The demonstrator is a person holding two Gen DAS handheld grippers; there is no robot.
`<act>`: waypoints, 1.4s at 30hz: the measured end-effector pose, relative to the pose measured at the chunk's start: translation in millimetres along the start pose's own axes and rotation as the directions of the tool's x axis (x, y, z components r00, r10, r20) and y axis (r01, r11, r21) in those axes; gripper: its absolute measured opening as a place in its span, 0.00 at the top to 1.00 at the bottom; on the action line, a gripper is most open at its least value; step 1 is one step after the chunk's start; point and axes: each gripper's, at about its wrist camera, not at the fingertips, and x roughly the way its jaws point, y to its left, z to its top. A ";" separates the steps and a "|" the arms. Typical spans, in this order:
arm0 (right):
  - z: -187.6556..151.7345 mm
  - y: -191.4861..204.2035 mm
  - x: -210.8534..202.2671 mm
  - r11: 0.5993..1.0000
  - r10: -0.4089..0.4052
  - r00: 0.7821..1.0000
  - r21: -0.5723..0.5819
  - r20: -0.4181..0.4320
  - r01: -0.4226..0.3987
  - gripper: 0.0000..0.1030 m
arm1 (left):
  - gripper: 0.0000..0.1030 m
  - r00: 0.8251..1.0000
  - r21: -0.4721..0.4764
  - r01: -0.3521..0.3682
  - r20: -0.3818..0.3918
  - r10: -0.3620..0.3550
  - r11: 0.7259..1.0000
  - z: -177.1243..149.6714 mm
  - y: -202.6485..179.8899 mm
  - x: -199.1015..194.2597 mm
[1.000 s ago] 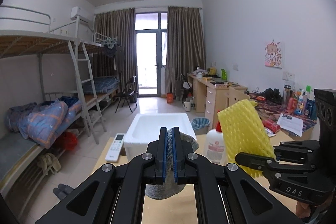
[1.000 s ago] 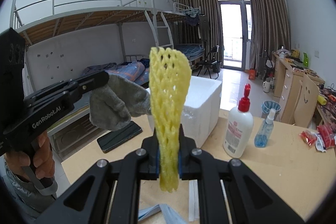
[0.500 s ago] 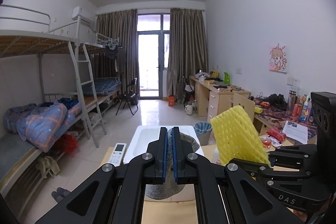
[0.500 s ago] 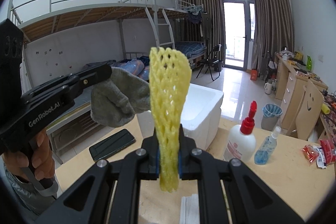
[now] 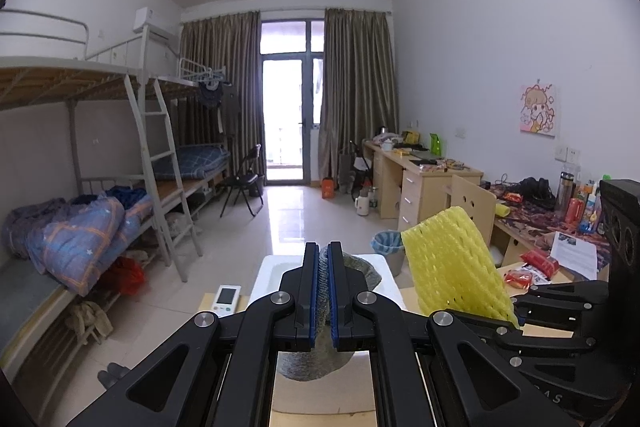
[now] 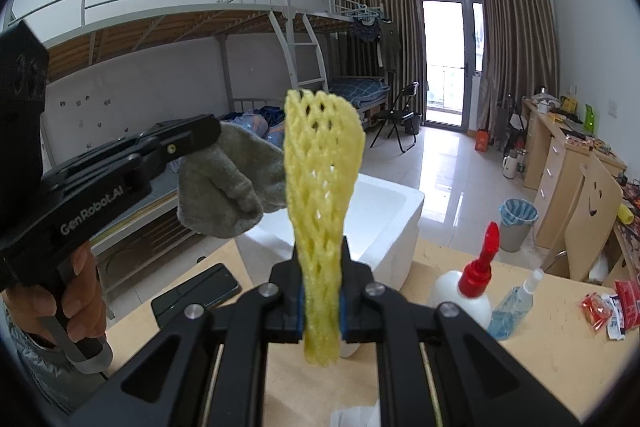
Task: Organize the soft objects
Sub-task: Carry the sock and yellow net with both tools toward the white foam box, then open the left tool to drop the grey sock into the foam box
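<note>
My left gripper (image 5: 324, 291) is shut on a grey knitted cloth (image 5: 316, 367), which hangs bunched below the jaws; the cloth also shows in the right wrist view (image 6: 228, 187). My right gripper (image 6: 321, 291) is shut on a yellow foam net sleeve (image 6: 320, 187) that stands upright; the sleeve also shows in the left wrist view (image 5: 452, 267). Both are held in the air above the wooden table (image 6: 540, 355), near a white foam box (image 6: 388, 223) that stands open ahead; the box also shows in the left wrist view (image 5: 272, 267).
On the table are a black phone (image 6: 196, 295), a white bottle with a red cap (image 6: 468, 295), a blue spray bottle (image 6: 516, 303), red snack packets (image 6: 608, 307) and a white remote (image 5: 226, 299). Bunk beds stand left, desks right.
Both grippers have risen and tilted up with their loads; the table and box have dropped lower in both views. The grips have not changed.
</note>
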 end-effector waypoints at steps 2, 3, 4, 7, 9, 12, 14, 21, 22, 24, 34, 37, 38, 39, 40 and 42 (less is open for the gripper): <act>1.7 -1.6 5.4 1.000 0.004 1.000 0.004 -0.004 -0.004 0.86 | 0.96 1.000 0.004 -0.006 -0.004 0.006 1.000 1.5 1.9 7.7; 3.2 -2.3 9.7 1.000 0.009 1.000 0.008 -0.009 -0.009 0.85 | 0.96 1.000 0.004 -0.012 -0.005 0.012 1.000 1.4 3.1 11.1; 4.1 -3.0 12.9 1.000 0.011 1.000 0.009 -0.013 -0.011 0.86 | 0.96 1.000 0.002 -0.011 -0.008 0.011 1.000 1.5 5.1 14.9; 5.2 -5.2 20.8 1.000 0.011 1.000 0.007 -0.022 -0.011 0.86 | 0.96 1.000 -0.008 -0.019 -0.015 0.019 1.000 1.4 9.9 25.2; 3.7 -7.3 21.4 1.000 0.017 1.000 0.009 -0.025 -0.017 0.86 | 0.96 0.999 -0.008 -0.023 -0.025 0.023 1.000 1.8 11.0 32.9; 3.1 -12.5 19.2 0.999 0.028 0.999 0.027 -0.026 -0.027 0.85 | 0.96 0.999 -0.020 -0.005 -0.054 0.004 1.000 0.7 9.7 47.2; 4.0 -15.4 16.9 0.999 0.016 1.000 0.029 -0.024 -0.015 0.86 | 0.96 0.998 -0.016 0.002 -0.066 -0.003 1.000 0.8 6.7 54.2; 4.4 -23.4 -1.8 0.999 -0.034 0.999 0.036 -0.001 0.034 0.86 | 0.96 0.993 -0.017 0.049 -0.108 -0.051 0.999 -2.2 -3.8 73.9; 5.2 -23.7 -2.5 0.999 -0.039 0.999 0.035 0.000 0.039 0.86 | 0.96 0.992 -0.016 0.057 -0.115 -0.058 0.998 -3.0 -6.0 76.2; 4.9 -24.8 -5.6 0.998 -0.046 0.999 0.037 0.002 0.046 0.86 | 0.96 0.989 -0.019 0.067 -0.130 -0.069 0.998 -3.1 -8.7 79.8; 6.6 -28.5 0.9 0.996 -0.069 0.997 0.052 -0.019 0.070 0.86 | 0.93 0.982 -0.043 0.031 -0.186 -0.038 0.999 -5.8 -5.9 98.4; 9.6 -31.2 1.0 0.996 -0.071 0.997 0.055 -0.016 0.072 0.86 | 0.66 0.979 -0.036 0.018 -0.203 -0.025 0.999 -6.3 -6.7 102.4; 10.5 -32.0 1.2 0.996 -0.067 0.998 0.059 -0.014 0.068 0.86 | 0.39 0.980 -0.037 0.013 -0.200 -0.020 0.999 -6.7 -6.3 101.7; 10.8 -32.9 1.0 0.996 -0.068 0.998 0.062 -0.014 0.068 0.86 | 0.27 0.980 -0.040 0.013 -0.198 -0.021 0.999 -7.5 -8.1 100.7; 11.3 -34.0 1.1 0.995 -0.071 0.997 0.064 -0.014 0.071 0.86 | 0.13 0.981 -0.046 0.011 -0.191 -0.020 0.999 -7.6 -7.5 98.7; 10.4 -34.4 1.7 0.995 -0.069 0.997 0.066 -0.016 0.070 0.85 | 0.08 0.988 -0.059 0.000 -0.157 -0.009 0.998 -6.2 -5.7 92.7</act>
